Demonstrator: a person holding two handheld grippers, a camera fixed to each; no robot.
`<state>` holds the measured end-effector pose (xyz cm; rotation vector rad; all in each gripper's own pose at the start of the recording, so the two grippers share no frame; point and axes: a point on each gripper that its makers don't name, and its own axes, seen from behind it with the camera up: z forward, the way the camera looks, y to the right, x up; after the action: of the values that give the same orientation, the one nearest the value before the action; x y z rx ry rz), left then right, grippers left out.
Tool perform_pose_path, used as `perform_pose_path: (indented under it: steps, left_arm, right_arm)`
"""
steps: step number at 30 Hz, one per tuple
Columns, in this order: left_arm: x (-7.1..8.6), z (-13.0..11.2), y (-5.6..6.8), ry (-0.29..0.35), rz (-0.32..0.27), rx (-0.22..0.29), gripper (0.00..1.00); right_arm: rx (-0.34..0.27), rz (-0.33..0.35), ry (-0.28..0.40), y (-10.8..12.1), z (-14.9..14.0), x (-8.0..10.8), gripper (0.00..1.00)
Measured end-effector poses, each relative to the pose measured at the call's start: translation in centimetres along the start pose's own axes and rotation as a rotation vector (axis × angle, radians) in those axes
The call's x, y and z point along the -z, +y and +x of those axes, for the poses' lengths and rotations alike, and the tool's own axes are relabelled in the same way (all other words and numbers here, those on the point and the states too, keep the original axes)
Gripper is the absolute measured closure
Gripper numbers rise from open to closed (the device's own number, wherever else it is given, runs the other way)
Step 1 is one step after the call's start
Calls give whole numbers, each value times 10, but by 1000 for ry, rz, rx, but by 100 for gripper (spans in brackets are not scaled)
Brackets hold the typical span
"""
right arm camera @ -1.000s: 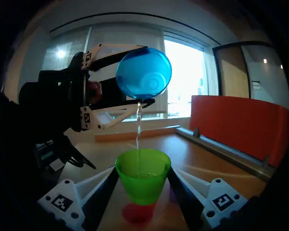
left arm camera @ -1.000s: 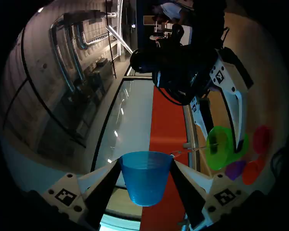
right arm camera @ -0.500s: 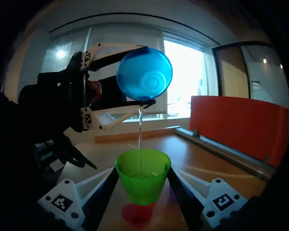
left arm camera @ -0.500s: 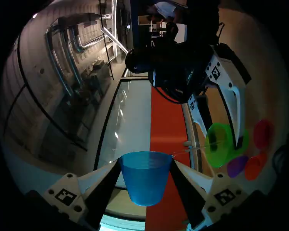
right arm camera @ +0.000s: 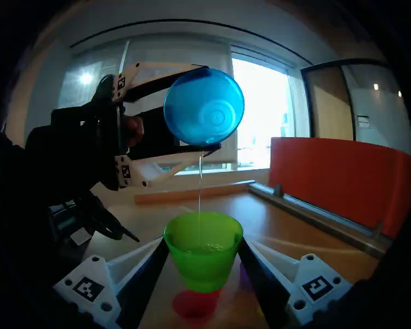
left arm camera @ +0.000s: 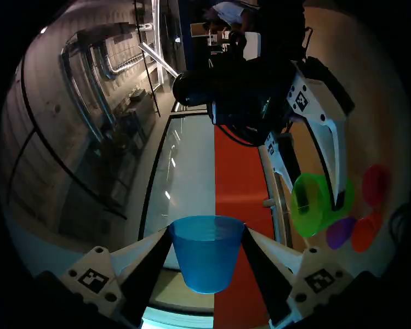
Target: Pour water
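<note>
My left gripper (left arm camera: 206, 253) is shut on a blue cup (left arm camera: 206, 252), tipped on its side. In the right gripper view that blue cup (right arm camera: 204, 107) hangs high, its mouth turned down, and a thin stream of water (right arm camera: 199, 183) falls from its rim. The stream lands in a green cup (right arm camera: 203, 249) that my right gripper (right arm camera: 203, 257) is shut on, held upright above the wooden table (right arm camera: 293, 225). Water stands in the green cup. In the left gripper view the green cup (left arm camera: 310, 204) sits between the right gripper's white fingers (left arm camera: 334, 143).
Red (left arm camera: 375, 184), purple (left arm camera: 340, 232) and orange (left arm camera: 365, 232) cups stand on the table beside the green one; a red cup (right arm camera: 192, 303) lies below it. An orange partition (right arm camera: 342, 175) borders the table's right side. A dark-gloved hand (right arm camera: 74, 148) holds the left gripper.
The blue cup has tipped slightly further and the water stream has thinned to a fine thread. Both grippers have stayed nearly in place.
</note>
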<state>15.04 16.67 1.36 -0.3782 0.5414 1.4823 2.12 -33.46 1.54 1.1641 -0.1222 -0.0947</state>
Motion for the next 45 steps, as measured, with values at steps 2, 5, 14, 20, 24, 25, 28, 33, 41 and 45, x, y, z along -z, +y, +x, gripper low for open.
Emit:
perform_pose_path:
  steps: [2, 5, 14, 20, 24, 25, 28, 33, 41, 45]
  left_arm:
    - [1, 1, 1, 0, 0, -4, 12]
    - [3, 3, 3, 2, -1, -8, 12]
    - [3, 4, 1, 2, 2, -9, 12]
    - [1, 1, 0, 1, 2, -10, 12]
    - [-2, -2, 0, -2, -1, 1, 12]
    - [-2, -3, 0, -3, -2, 6, 12]
    - [-4, -5, 1, -4, -6, 24, 12]
    - [-6, -10, -2, -10, -3, 58, 12]
    - [-6, -21, -5, -26, 11, 220, 12]
    - [-5, -27, -8, -30, 23, 344, 12]
  right_arm:
    - [-1, 1, 1, 0, 0, 0, 11]
    - [-1, 2, 1, 0, 0, 0, 10]
    - [1, 2, 2, -1, 2, 0, 10]
    - [3, 2, 2, -2, 3, -1, 10]
    - [4, 2, 2, -2, 4, -1, 11]
    - [5, 1, 2, -2, 4, -1, 11]
    - [6, 0, 4, -2, 4, -1, 11]
    - [9, -3, 3, -2, 4, 0, 11]
    - [9, -8, 6, -1, 5, 1, 10]
    - [12, -11, 7, 0, 6, 1, 11]
